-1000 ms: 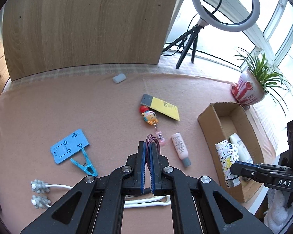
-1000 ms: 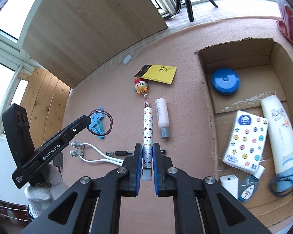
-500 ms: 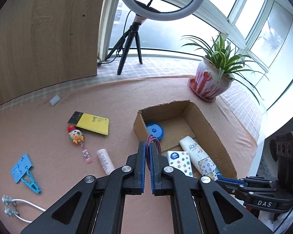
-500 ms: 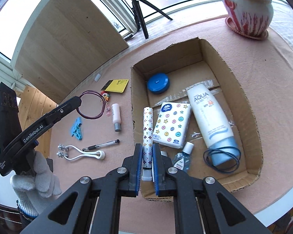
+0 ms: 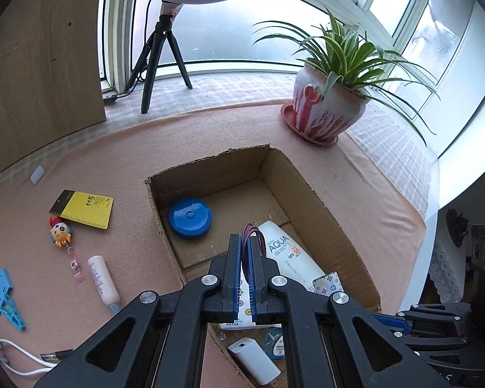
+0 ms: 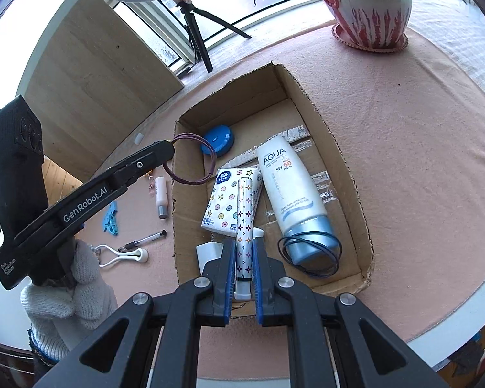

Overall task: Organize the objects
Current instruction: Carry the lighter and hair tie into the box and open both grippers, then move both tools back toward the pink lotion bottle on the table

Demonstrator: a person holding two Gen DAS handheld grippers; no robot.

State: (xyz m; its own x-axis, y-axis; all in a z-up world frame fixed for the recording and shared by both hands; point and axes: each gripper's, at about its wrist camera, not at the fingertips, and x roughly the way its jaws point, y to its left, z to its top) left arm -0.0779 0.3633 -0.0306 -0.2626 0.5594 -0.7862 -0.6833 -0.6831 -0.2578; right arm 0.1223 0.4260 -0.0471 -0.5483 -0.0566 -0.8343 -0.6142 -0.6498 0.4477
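My left gripper point(image 5: 245, 241) is shut on a purple hair tie point(image 5: 253, 229), held above the open cardboard box point(image 5: 320, 200); the tie also shows in the right wrist view point(image 6: 190, 158) at the left gripper's tip point(image 6: 168, 147). My right gripper point(image 6: 243, 242) is shut on a white patterned tube point(image 6: 245, 220) and holds it over the box point(image 6: 326, 123), above a tissue pack point(image 6: 224, 200). In the box lie a white AQUA sunscreen tube point(image 6: 291, 190), a blue round tin point(image 6: 218, 139) and a dark cord loop point(image 6: 310, 252).
On the pink tablecloth left of the box lie a yellow notepad point(image 5: 87, 208), a cartoon badge reel point(image 5: 59, 232), a small pink tube point(image 5: 102, 279), a blue clip point(image 5: 3, 294) and a pen point(image 6: 142, 241). A potted plant point(image 5: 329, 110) and a ring-light tripod point(image 5: 161, 61) stand behind.
Both grippers have moved right from the loose items to over the box, carrying the hair tie and the patterned tube. The right gripper has come lower and closer to the box contents.
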